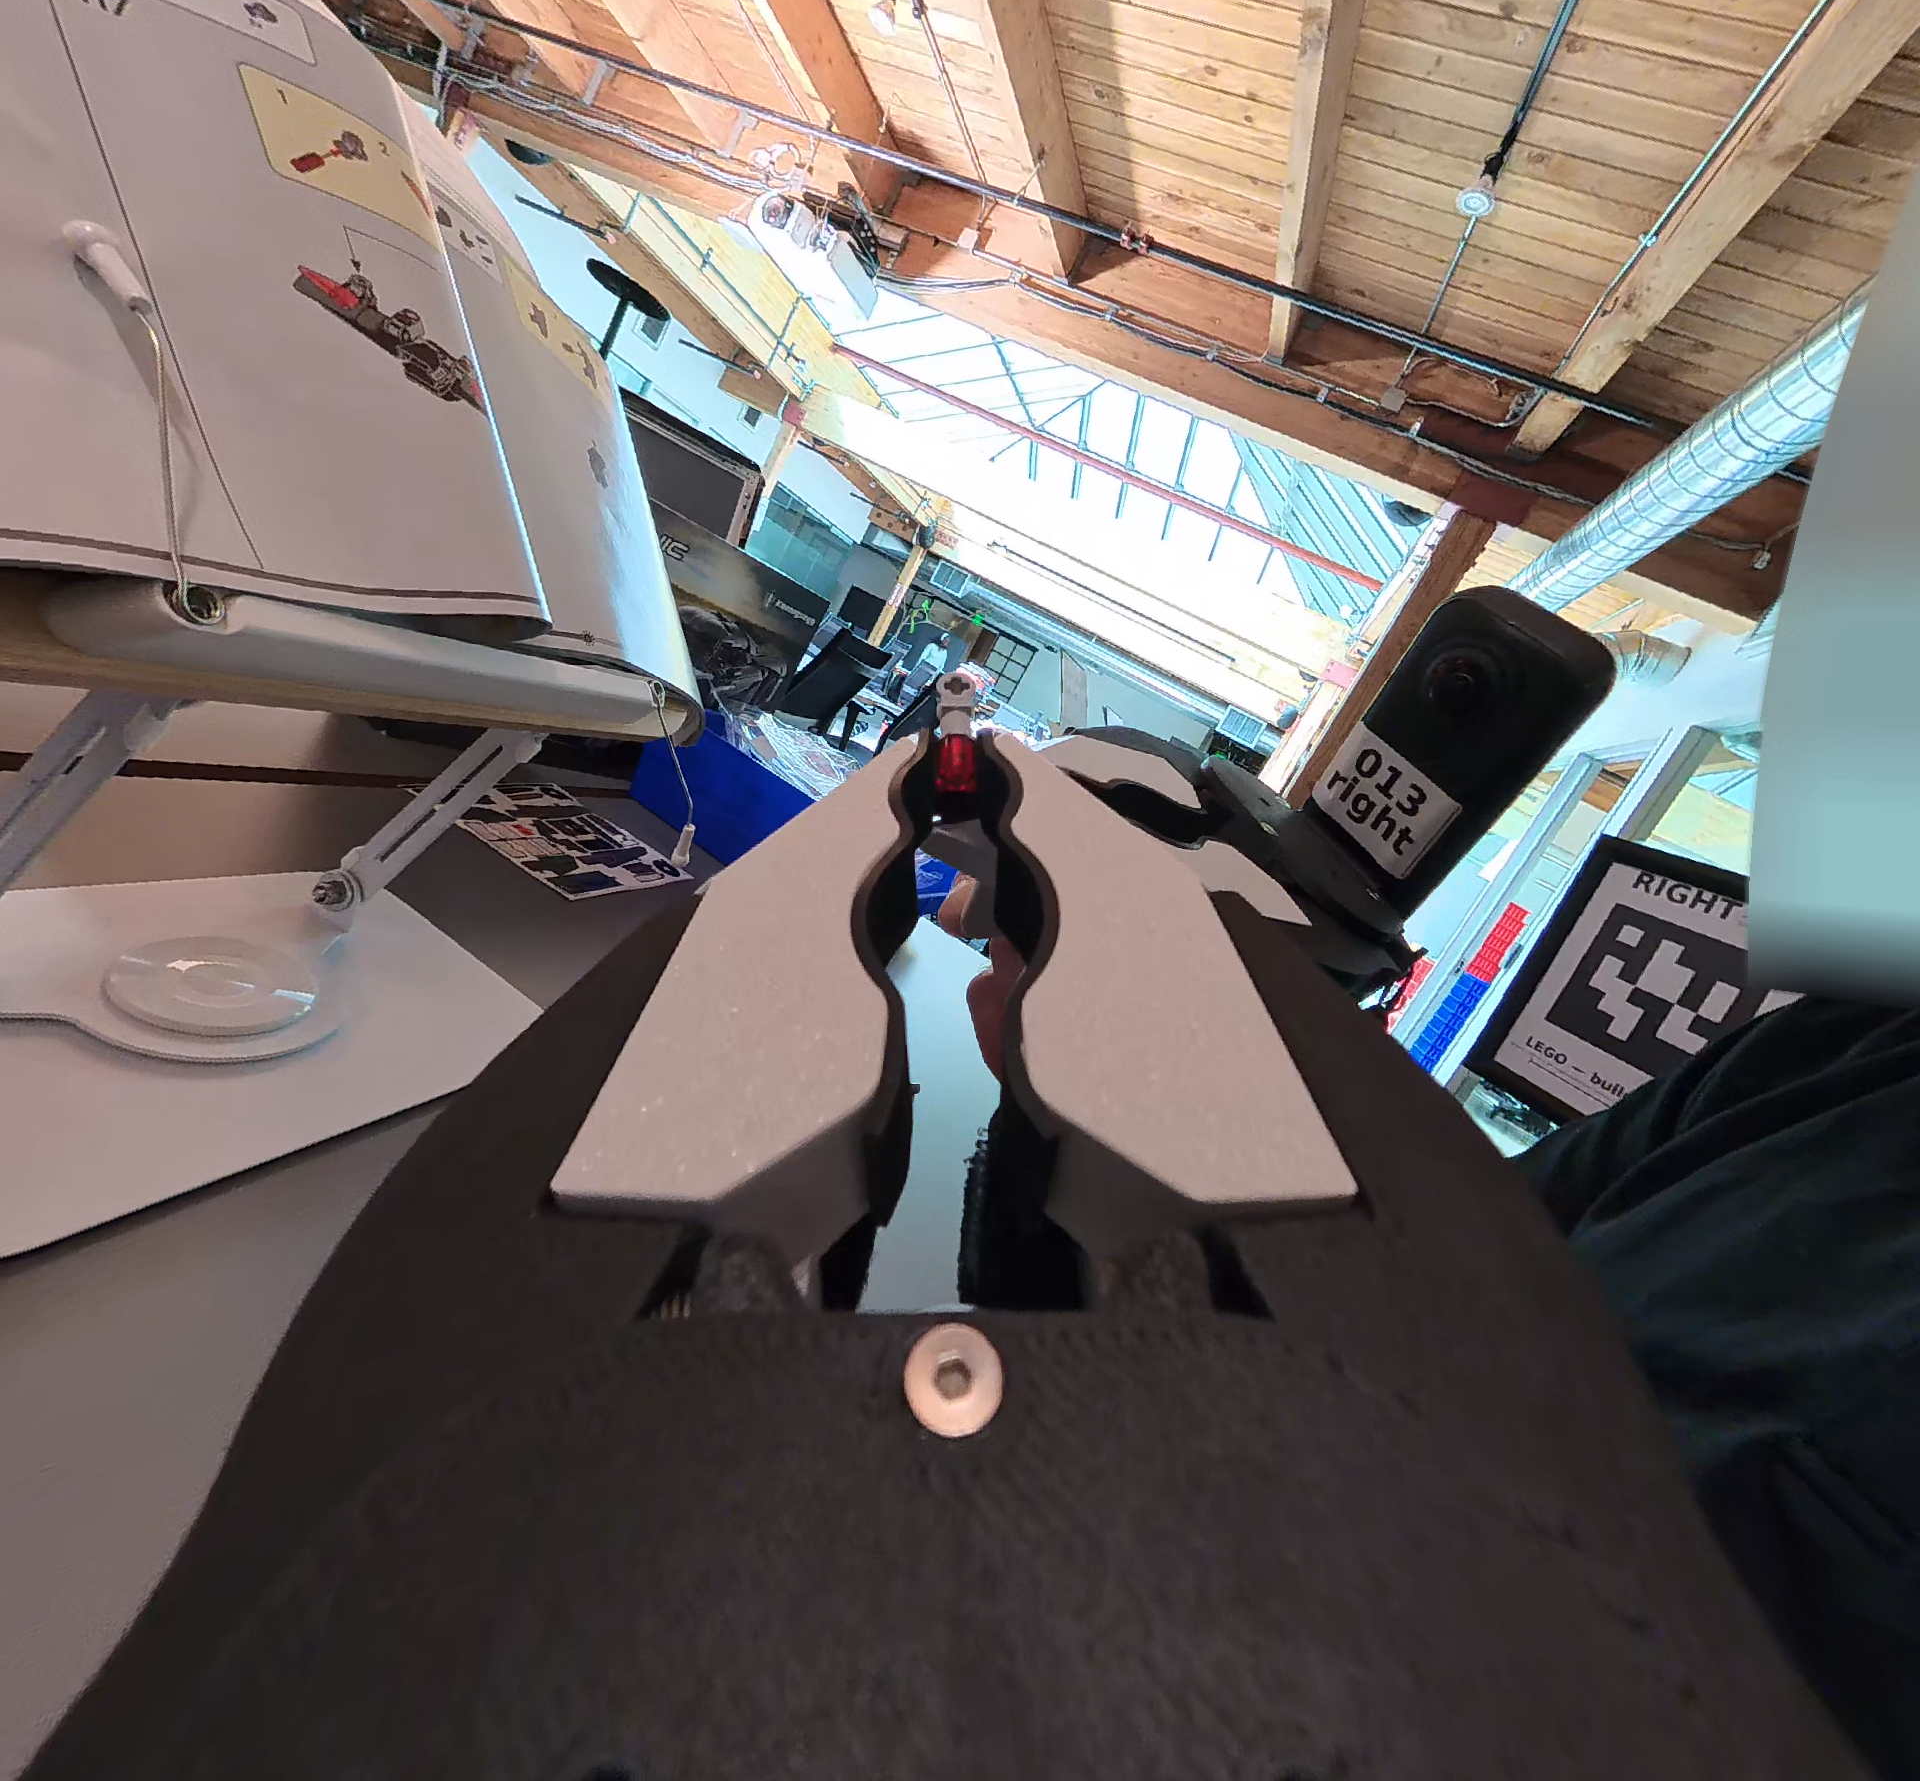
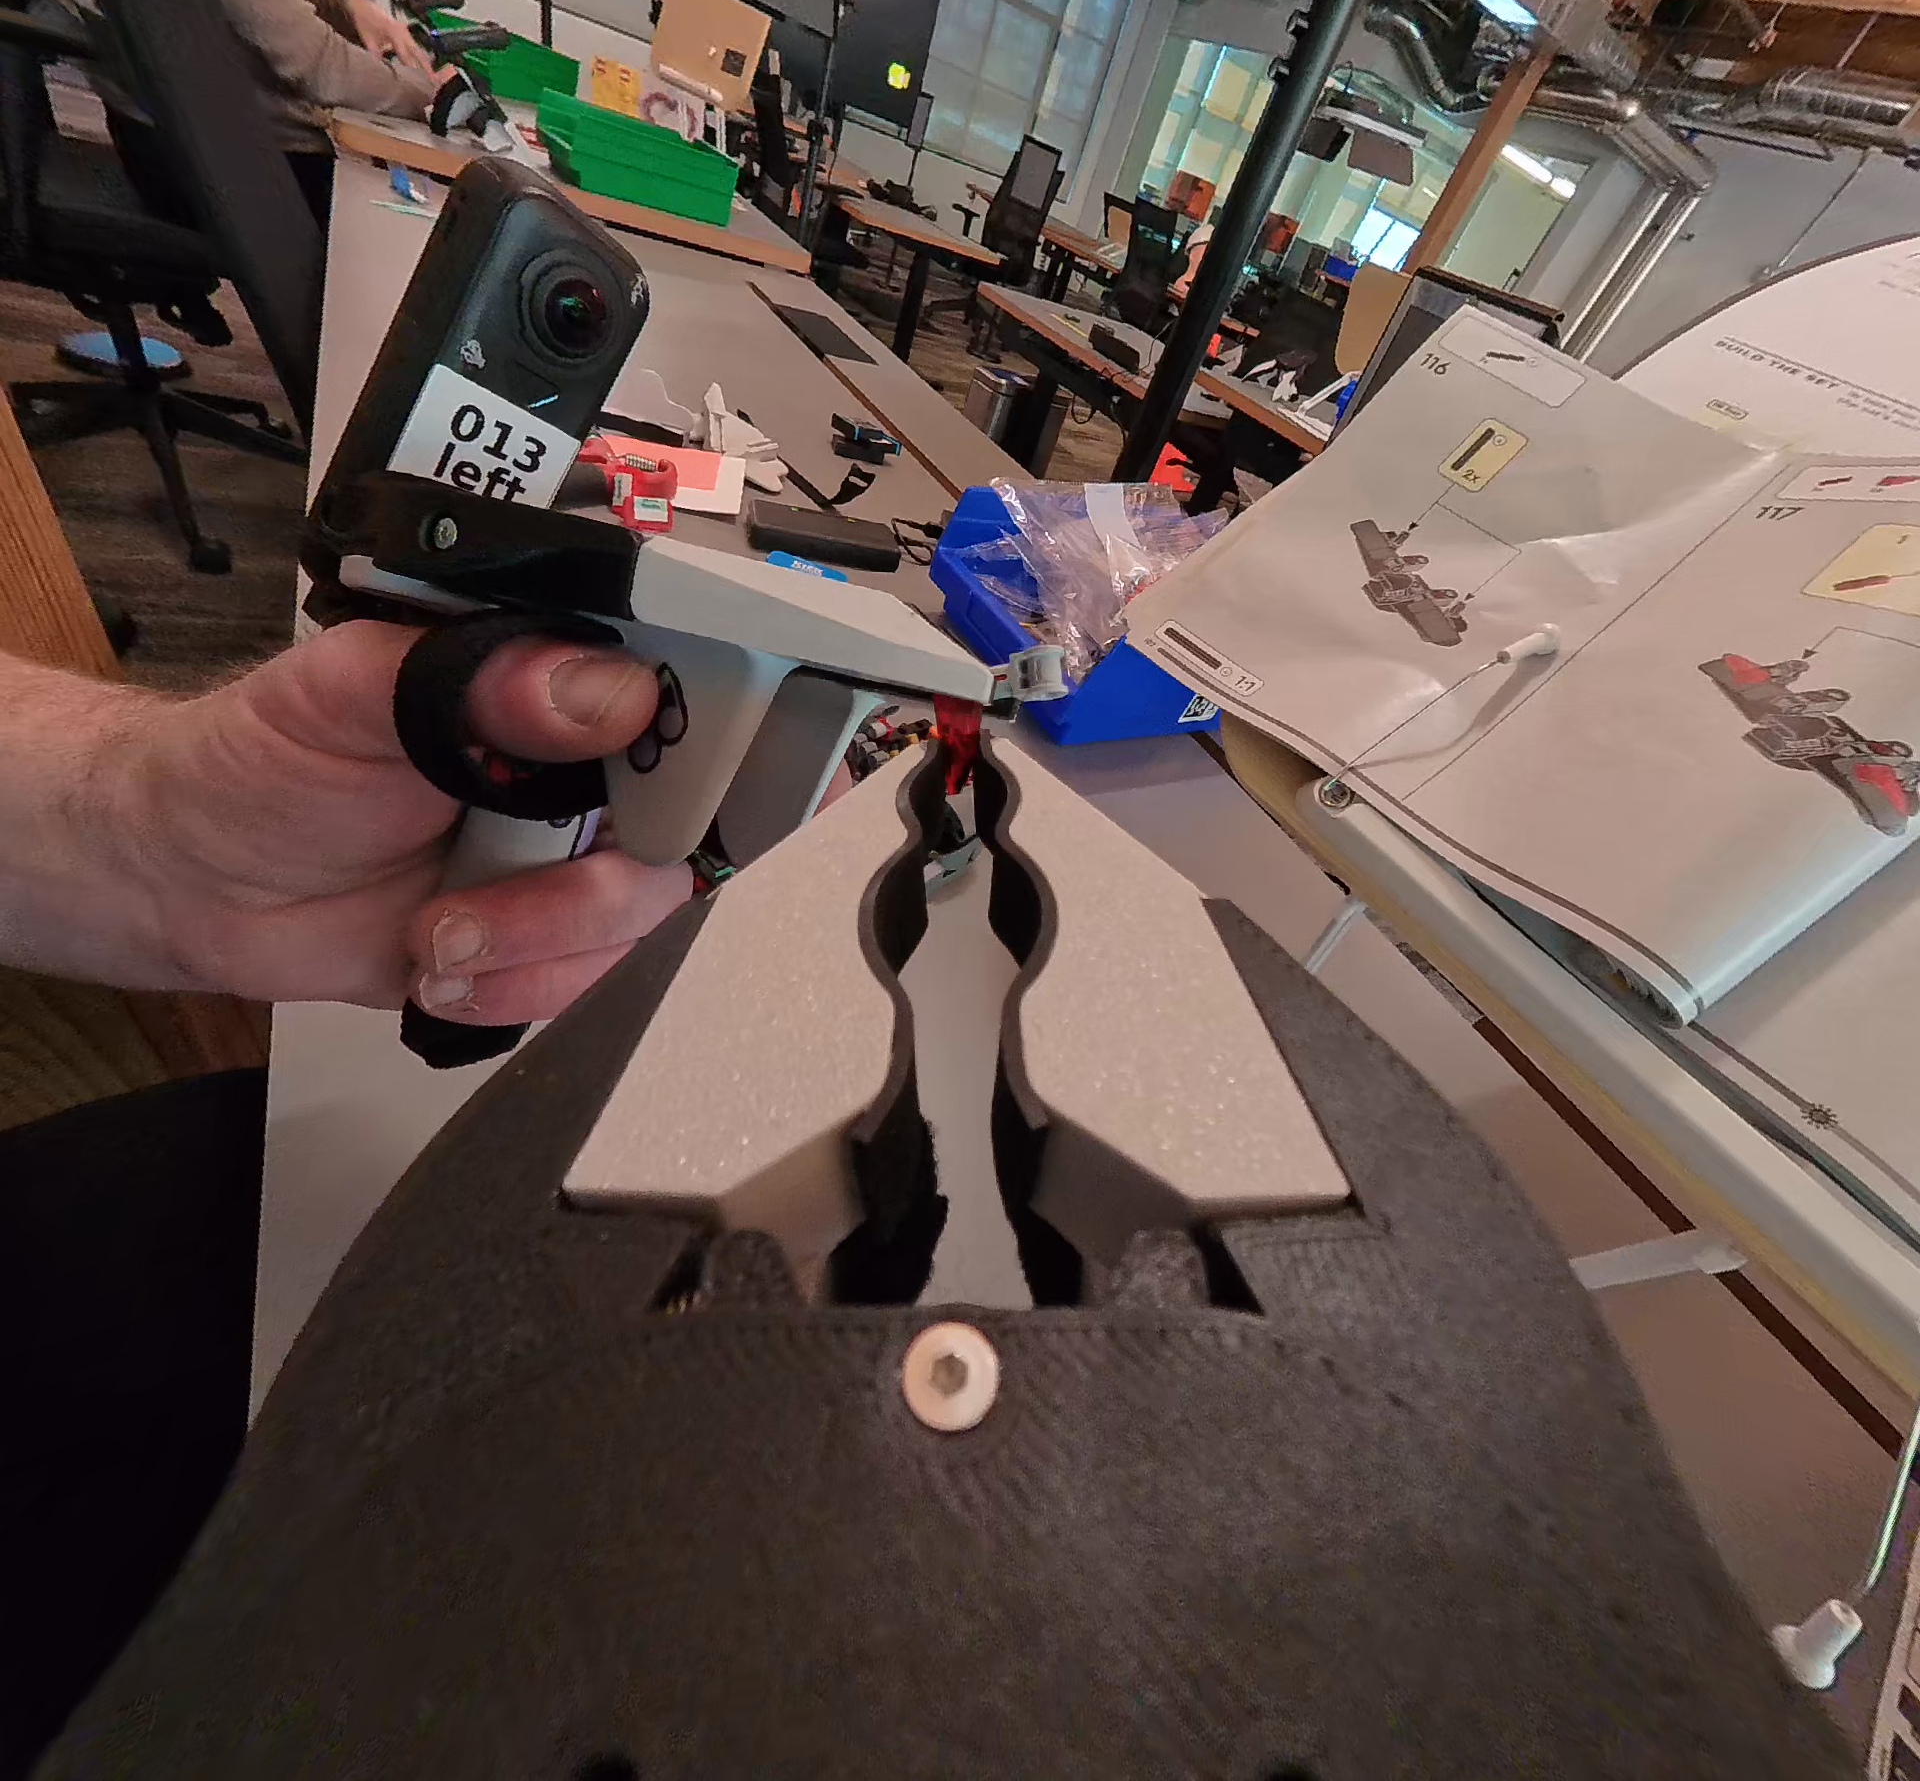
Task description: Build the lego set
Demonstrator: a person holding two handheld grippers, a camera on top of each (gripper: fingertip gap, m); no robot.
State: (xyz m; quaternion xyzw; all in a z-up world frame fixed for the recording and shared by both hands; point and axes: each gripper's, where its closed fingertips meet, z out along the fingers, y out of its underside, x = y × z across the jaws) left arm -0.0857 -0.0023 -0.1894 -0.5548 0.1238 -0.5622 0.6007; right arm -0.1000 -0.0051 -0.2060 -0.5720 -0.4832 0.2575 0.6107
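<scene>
Workshop desk; left gripper (image 1: pixel 954 755) clenched on red lego piece (image 1: pixel 951 767); right gripper (image 2: pixel 954 765) grasps same piece.

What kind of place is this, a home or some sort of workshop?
Most likely a shared office or workshop in a converted loft. Long desks with office chairs run down the room, green trays sit on one, and wooden ceiling beams and a bare duct show overhead.

Left gripper (image 1: pixel 953 755) pinches a red-and-grey lego piece (image 1: pixel 951 744), instruction booklet (image 1: pixel 312 329) beside it
</scene>
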